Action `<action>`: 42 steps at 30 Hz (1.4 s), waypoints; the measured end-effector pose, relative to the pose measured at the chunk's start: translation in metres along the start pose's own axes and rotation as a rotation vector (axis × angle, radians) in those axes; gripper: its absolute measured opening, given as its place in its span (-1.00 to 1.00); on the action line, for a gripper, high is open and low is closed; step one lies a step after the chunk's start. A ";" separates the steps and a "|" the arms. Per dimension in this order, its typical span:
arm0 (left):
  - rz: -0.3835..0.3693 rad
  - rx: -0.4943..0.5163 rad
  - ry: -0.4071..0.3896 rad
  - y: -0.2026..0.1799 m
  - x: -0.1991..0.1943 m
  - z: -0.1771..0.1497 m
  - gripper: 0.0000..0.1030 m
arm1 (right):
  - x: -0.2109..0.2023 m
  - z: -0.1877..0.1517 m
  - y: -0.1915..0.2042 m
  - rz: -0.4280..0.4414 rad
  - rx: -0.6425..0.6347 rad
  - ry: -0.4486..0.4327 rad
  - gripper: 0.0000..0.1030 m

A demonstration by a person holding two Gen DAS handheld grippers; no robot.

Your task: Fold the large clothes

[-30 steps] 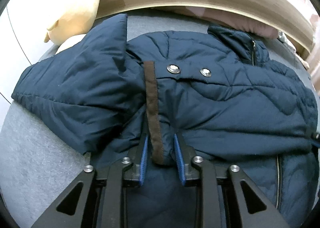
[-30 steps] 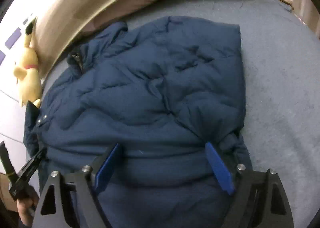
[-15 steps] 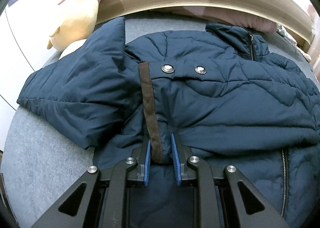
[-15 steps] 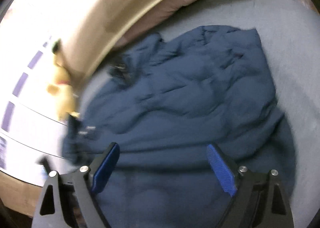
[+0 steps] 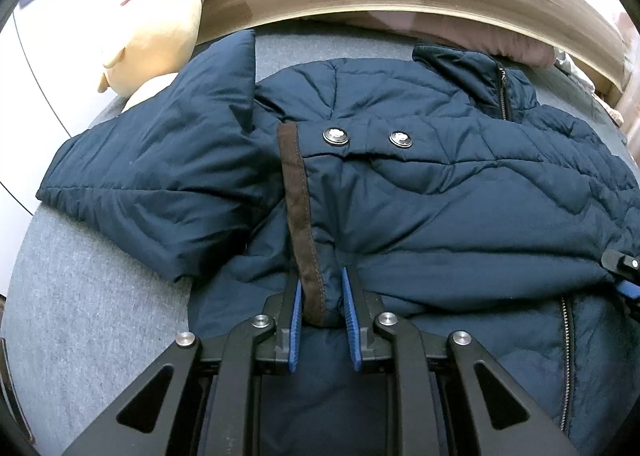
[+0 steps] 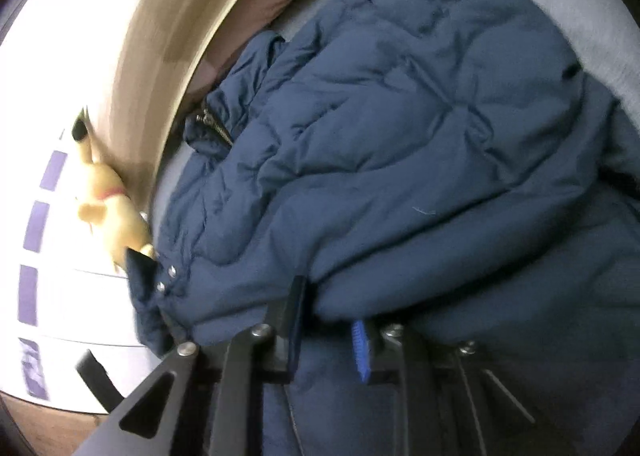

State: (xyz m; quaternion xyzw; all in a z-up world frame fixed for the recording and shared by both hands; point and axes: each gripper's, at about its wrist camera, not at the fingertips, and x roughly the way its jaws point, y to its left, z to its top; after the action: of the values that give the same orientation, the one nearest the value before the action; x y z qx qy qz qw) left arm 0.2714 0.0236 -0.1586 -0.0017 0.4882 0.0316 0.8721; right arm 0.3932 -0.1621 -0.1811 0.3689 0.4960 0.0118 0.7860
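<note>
Right wrist view is motion-blurred; the jacket (image 6: 400,136) hides most of the right tool (image 6: 326,330)

Navy quilted puffer jacket (image 5: 420,192) lies rumpled on grey bed, sleeve folded across front, collar zipped, two snaps showing.

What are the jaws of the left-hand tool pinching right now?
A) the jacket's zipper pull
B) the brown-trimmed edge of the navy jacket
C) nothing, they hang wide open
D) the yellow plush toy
B: in the left wrist view the left gripper has its blue-padded jaws closed around the brown trim strip of the navy jacket, while the plush toy lies apart near the headboard.
</note>
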 end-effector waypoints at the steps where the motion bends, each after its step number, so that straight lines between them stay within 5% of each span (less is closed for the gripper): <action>1: -0.003 -0.002 0.000 0.000 0.000 0.000 -0.60 | -0.010 0.002 0.000 -0.004 -0.011 0.016 0.45; 2: -0.004 -0.002 -0.001 0.001 -0.001 0.000 -0.57 | -0.015 -0.001 0.009 0.018 -0.043 0.021 0.72; 10: -0.010 0.009 -0.001 0.004 -0.005 -0.005 -0.56 | -0.044 -0.004 0.087 -0.057 -0.357 -0.174 0.72; 13: -0.016 0.003 0.009 0.005 -0.003 -0.004 -0.56 | -0.001 0.005 0.087 -0.170 -0.427 -0.131 0.72; 15: -0.011 0.013 0.009 0.003 -0.003 -0.004 -0.56 | 0.032 0.008 0.077 -0.233 -0.437 -0.018 0.72; 17: -0.010 0.022 0.006 0.002 -0.002 -0.003 -0.56 | 0.032 0.007 0.077 -0.255 -0.446 -0.027 0.72; 22: 0.038 0.042 -0.024 0.005 -0.015 -0.003 0.03 | 0.012 0.019 0.100 -0.210 -0.455 -0.131 0.73; 27: 0.020 0.046 -0.088 0.023 -0.053 -0.009 0.34 | 0.062 0.023 0.099 -0.372 -0.533 -0.047 0.82; 36: 0.249 0.010 -0.211 0.090 -0.098 -0.019 0.35 | 0.067 0.011 0.106 -0.422 -0.549 -0.055 0.93; 42: 0.311 -0.066 -0.162 0.144 -0.096 -0.018 0.36 | 0.064 0.008 0.103 -0.440 -0.550 -0.073 0.99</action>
State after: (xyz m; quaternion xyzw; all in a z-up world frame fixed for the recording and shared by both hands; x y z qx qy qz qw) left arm 0.1979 0.1612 -0.0818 0.0479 0.4093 0.1821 0.8928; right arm 0.4679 -0.0670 -0.1677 0.0278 0.5136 -0.0377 0.8567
